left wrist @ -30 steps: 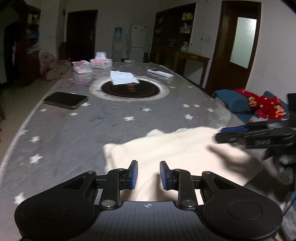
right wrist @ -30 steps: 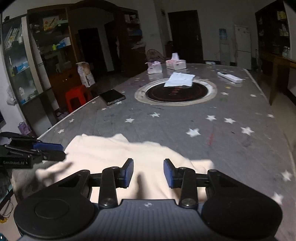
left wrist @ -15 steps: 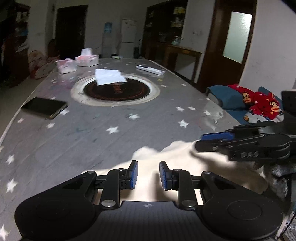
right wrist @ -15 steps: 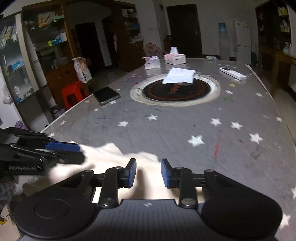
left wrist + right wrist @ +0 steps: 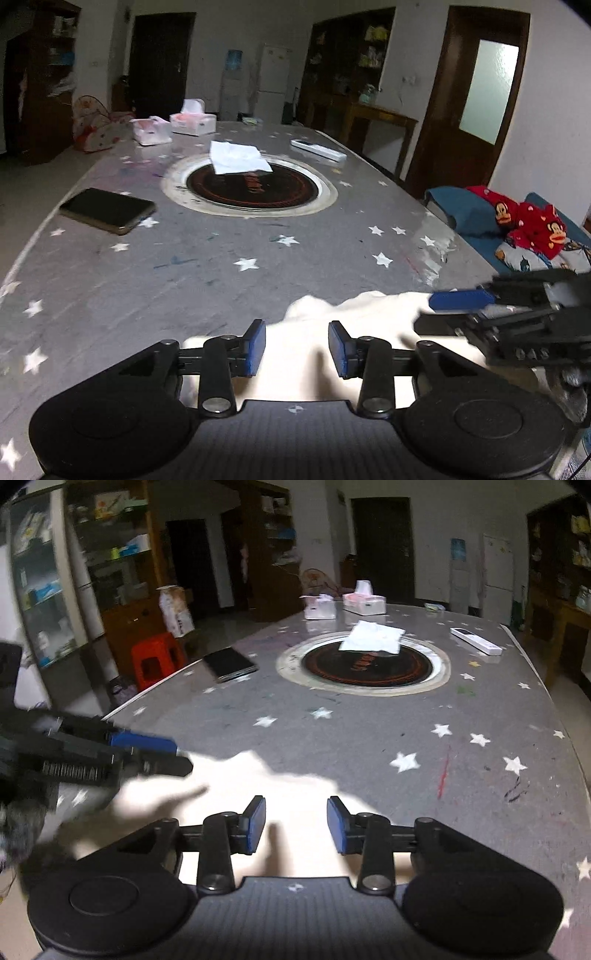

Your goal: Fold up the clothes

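A cream garment (image 5: pixel 325 325) lies bunched at the near edge of the grey star-print table (image 5: pixel 221 266). My left gripper (image 5: pixel 296 347) hovers over its near part, open, with nothing between the blue pads. The right gripper (image 5: pixel 424 314) reaches in from the right over the cloth's right end. In the right wrist view the same garment (image 5: pixel 280 786) spreads under my right gripper (image 5: pixel 295 825), which is open and empty. There the left gripper (image 5: pixel 181 755) comes in from the left above the cloth's left end.
On the table farther back are a dark phone (image 5: pixel 107 210), a round inset hotplate (image 5: pixel 255 188) with a white tissue (image 5: pixel 238 158), tissue boxes (image 5: pixel 192 122) and a remote (image 5: pixel 317 149). Red monkey-print clothes (image 5: pixel 528 221) lie on a blue seat at the right. A red stool (image 5: pixel 155 661) stands left.
Both grippers' jaws stand a little wider than half a second ago. The garment has bunched toward the near table edge, and the two grippers have come closer over it.
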